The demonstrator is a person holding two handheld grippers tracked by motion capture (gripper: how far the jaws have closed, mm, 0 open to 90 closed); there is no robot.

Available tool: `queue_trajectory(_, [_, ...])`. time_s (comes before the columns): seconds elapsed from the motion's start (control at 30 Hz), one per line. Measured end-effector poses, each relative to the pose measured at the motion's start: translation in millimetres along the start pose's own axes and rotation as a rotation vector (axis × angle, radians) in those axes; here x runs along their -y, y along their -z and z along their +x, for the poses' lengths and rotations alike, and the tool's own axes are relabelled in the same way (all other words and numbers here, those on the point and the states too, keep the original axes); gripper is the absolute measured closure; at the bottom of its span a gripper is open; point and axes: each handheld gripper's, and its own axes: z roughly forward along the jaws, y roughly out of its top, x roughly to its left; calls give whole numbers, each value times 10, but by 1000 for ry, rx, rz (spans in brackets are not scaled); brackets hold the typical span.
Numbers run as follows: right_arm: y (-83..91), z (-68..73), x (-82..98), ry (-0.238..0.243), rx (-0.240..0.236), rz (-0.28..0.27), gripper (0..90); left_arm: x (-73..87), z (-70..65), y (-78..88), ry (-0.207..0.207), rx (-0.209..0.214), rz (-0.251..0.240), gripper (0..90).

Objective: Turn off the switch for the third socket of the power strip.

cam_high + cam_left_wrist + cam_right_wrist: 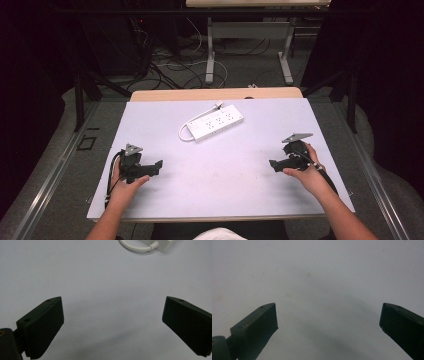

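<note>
A white power strip (215,121) lay just above the centre of the high view, on the white table top (225,175), its cord looped at its left end. The left gripper (156,167) sat at lower left of the frame and the right gripper (274,164) at lower right, both well apart from the strip, which lay between them and higher up. Each gripper's jaws stood spread wide with nothing between them. In the left gripper view the strip's cord (136,248) showed at the top edge.
</note>
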Motion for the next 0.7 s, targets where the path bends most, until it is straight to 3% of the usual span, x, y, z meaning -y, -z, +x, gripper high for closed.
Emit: queue_trajectory(0.7, [-26,-125,357,-107,50,-42,47,-1,-11,-3,1,4,8,36])
